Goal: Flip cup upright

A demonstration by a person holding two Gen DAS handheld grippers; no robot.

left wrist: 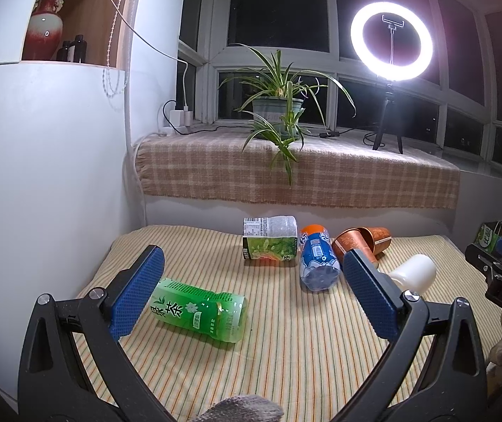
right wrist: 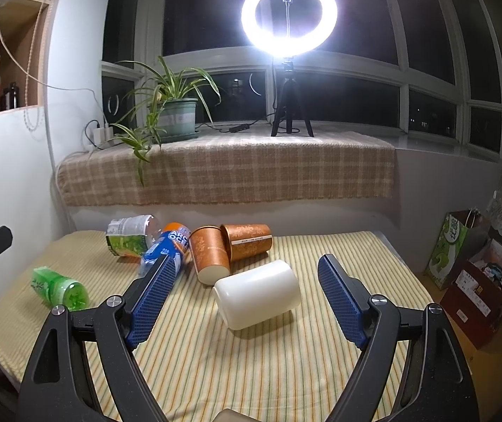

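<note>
Striped cloth (right wrist: 286,369) bears our light, slippery white cup (right wrist: 258,293) on its side; right gripper (right wrist: 247,293) gapes wide, empty: we judge mid-wall best

left wrist cam: low over the striped table (left wrist: 286,351), facing the window | right wrist cam: same direction, further right | both catch the ring light (right wrist: 288,17)
</note>
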